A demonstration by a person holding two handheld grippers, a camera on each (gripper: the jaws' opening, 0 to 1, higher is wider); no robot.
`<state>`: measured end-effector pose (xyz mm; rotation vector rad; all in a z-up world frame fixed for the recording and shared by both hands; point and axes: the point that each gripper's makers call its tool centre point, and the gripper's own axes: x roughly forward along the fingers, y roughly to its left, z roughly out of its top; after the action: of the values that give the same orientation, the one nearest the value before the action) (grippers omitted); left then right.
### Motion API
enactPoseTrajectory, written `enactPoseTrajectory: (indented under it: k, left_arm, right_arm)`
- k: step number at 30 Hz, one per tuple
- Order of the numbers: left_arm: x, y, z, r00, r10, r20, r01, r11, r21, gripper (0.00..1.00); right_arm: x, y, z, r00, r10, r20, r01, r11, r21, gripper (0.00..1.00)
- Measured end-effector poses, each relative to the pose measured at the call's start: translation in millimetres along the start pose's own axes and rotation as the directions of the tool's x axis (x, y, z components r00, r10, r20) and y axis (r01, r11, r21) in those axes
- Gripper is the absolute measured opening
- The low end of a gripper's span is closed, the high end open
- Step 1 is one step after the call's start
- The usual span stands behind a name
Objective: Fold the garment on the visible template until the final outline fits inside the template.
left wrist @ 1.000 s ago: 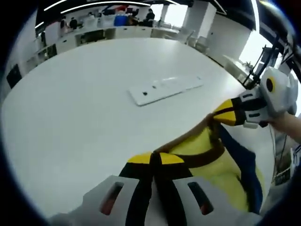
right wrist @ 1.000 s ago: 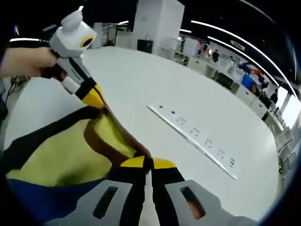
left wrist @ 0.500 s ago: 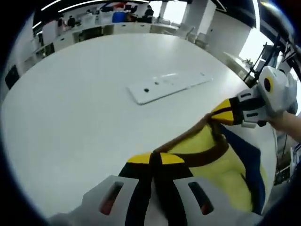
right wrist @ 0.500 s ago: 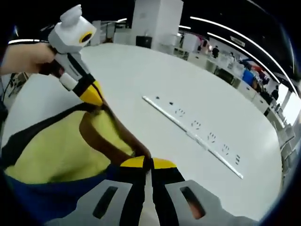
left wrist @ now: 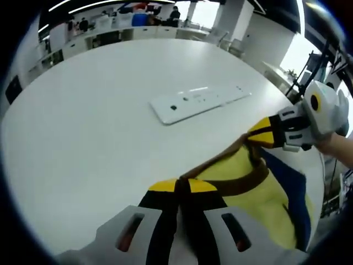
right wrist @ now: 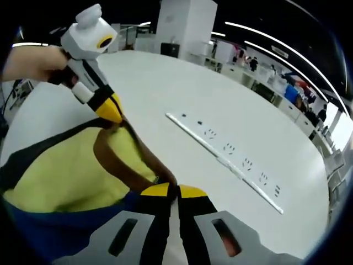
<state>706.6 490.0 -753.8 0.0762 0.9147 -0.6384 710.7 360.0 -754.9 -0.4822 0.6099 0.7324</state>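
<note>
Yellow fabric garment (left wrist: 251, 187) with brown trim and blue lining hangs soft and light between both grippers above the white counter (left wrist: 99, 121). Left gripper (left wrist: 177, 187) and right gripper (right wrist: 176, 191) each pinch its brown edge, a sound hold.

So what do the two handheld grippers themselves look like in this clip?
Both match: the left gripper and the right gripper have light grey moulded jaws with slot-shaped cutouts, black inner faces and yellow tips. Seen from the other view, each has a white housing with a yellow-ringed dark lens, black bands and a yellow nose. No sleeves or cables are visible.
</note>
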Motion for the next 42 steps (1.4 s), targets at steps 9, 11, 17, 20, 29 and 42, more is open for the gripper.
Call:
enactPoseTrajectory:
  k: [9, 11, 17, 20, 29, 42]
  left_arm:
    - [-0.7, 1.3, 0.6, 1.0, 0.0, -0.002, 0.0, 1.0, -0.003, 0.02]
    - [-1.7, 1.7, 1.2, 1.0, 0.0, 0.001, 0.0, 1.0, 0.0, 0.03]
    - [-6.7, 3.6, 7.8, 1.0, 0.009, 0.022, -0.009, 1.0, 0.002, 0.05]
    - [-10.5, 6.0, 16.6, 0.999, 0.019, 0.049, -0.019, 1.0, 0.001, 0.06]
    - [-22.3, 11.8, 36.9, 0.994, 0.037, 0.106, -0.038, 0.999, 0.009, 0.04]
    - [-52.2, -2.0, 45.4, 0.991, 0.048, 0.122, -0.051, 0.998, 0.024, 0.05]
  right_arm:
    - [-0.6, -2.0, 3.0, 1.0, -0.007, 0.01, 0.007, 1.0, 0.002, 0.05]
    - [-1.8, -2.4, 3.7, 1.0, -0.009, 0.011, 0.009, 1.0, 0.004, 0.05]
    - [-7.3, -7.9, 10.2, 0.999, -0.031, 0.022, 0.031, 0.999, 0.009, 0.1]
    - [-11.2, -11.0, 15.1, 0.999, -0.043, 0.031, 0.043, 0.999, 0.014, 0.12]
    - [-28.4, -21.8, 35.1, 0.994, -0.081, 0.074, 0.079, 0.996, 0.037, 0.08]
    - [-46.3, -21.6, 38.2, 0.994, -0.092, 0.058, 0.091, 0.995, 0.029, 0.1]
